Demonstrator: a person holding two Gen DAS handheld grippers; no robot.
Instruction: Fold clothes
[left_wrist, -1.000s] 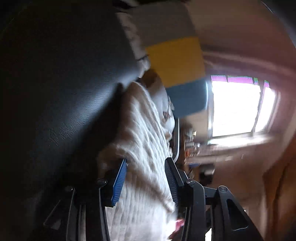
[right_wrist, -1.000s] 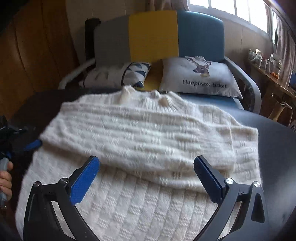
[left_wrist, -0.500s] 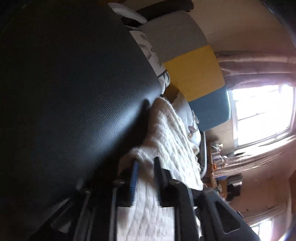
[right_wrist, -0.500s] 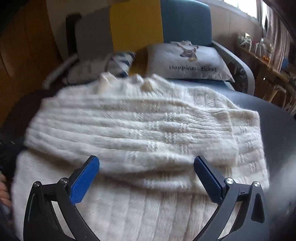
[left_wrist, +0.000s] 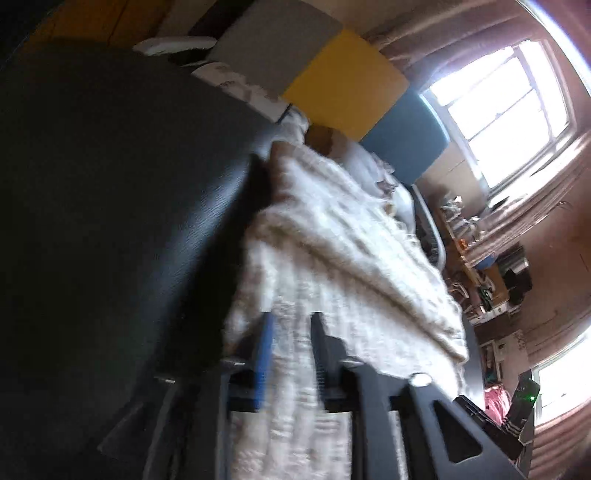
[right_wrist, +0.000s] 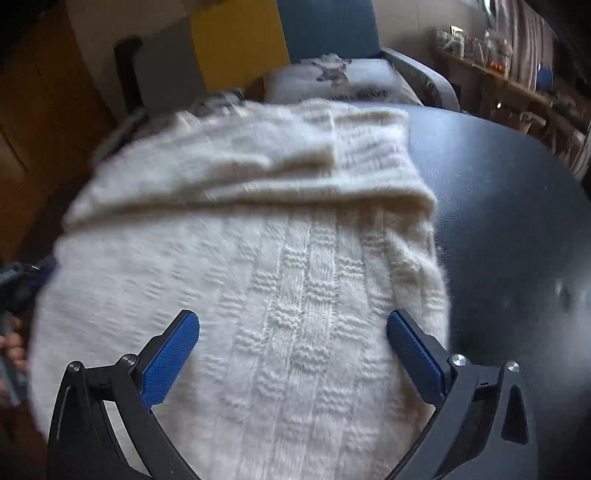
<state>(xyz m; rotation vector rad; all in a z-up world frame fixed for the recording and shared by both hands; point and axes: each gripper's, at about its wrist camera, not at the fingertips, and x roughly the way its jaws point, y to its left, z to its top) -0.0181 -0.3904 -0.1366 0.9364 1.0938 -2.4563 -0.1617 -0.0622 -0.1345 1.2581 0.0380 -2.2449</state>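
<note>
Knitted white sweater (right_wrist: 280, 266) is pinched at its edge by the left gripper (left_wrist: 290, 354); right gripper (right_wrist: 293, 332) hovers wide open, should grab the opposite edge evenly before folding.

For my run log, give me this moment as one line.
task: fold clothes | left claw: shut on white knit sweater edge | right claw: open above sweater | surface: black table

Light: daylight blazing through the window (left_wrist: 498, 110), blown out | Shadow: dark desk (left_wrist: 110, 221) nearly black at left | Blur: sweater (right_wrist: 258, 258) smeared by motion, both views | Edges: fisheye bend, dark corners
</note>
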